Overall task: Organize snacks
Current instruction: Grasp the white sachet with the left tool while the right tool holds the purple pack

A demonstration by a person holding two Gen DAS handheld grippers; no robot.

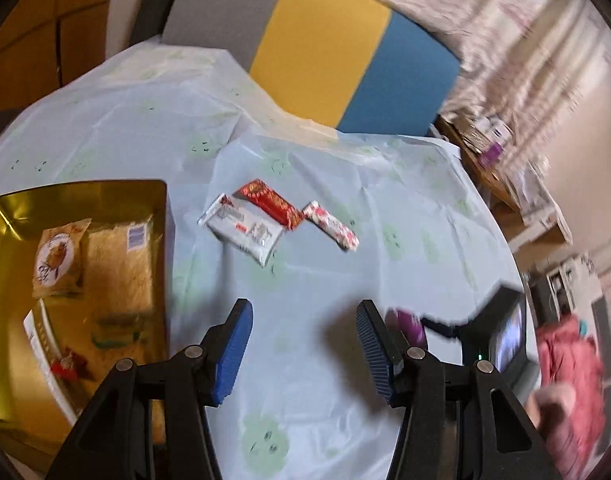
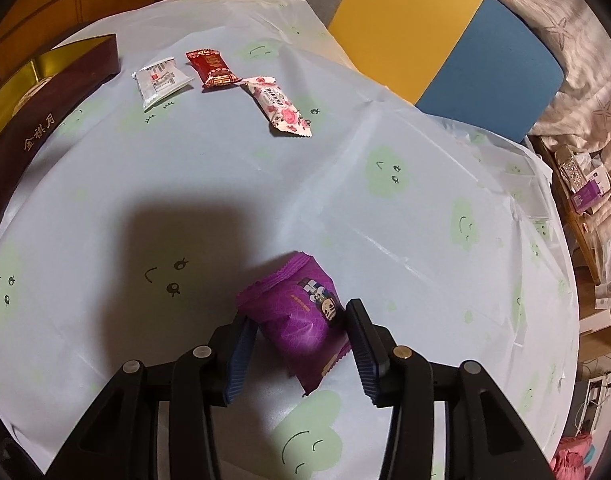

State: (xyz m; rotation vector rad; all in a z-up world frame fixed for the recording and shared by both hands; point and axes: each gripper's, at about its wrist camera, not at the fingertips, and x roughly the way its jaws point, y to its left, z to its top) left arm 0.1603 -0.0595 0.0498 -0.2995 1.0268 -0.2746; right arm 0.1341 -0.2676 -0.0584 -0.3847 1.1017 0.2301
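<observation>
My right gripper [image 2: 299, 314] points down at the table with its pads against both sides of a purple snack packet [image 2: 301, 320]; whether the packet is off the cloth I cannot tell. The same purple packet [image 1: 409, 324] shows blurred behind my left gripper's right finger. My left gripper [image 1: 304, 306] hangs open and empty over the cloth. Beyond it lie a silver-white packet [image 1: 243, 228], a red packet [image 1: 271, 202] and a pink floral packet [image 1: 333, 226], close together. At the left an open gold box [image 1: 117, 264] holds several snacks.
The round table wears a pale blue cloth [image 2: 225, 184] with green smiley clouds. The box's dark brown wall [image 2: 65, 100] runs along the left edge. A yellow and blue chair [image 1: 345, 52] stands behind the table. A cluttered low wooden table [image 2: 577, 188] is at the right. A pink sleeve [image 1: 569, 364] shows.
</observation>
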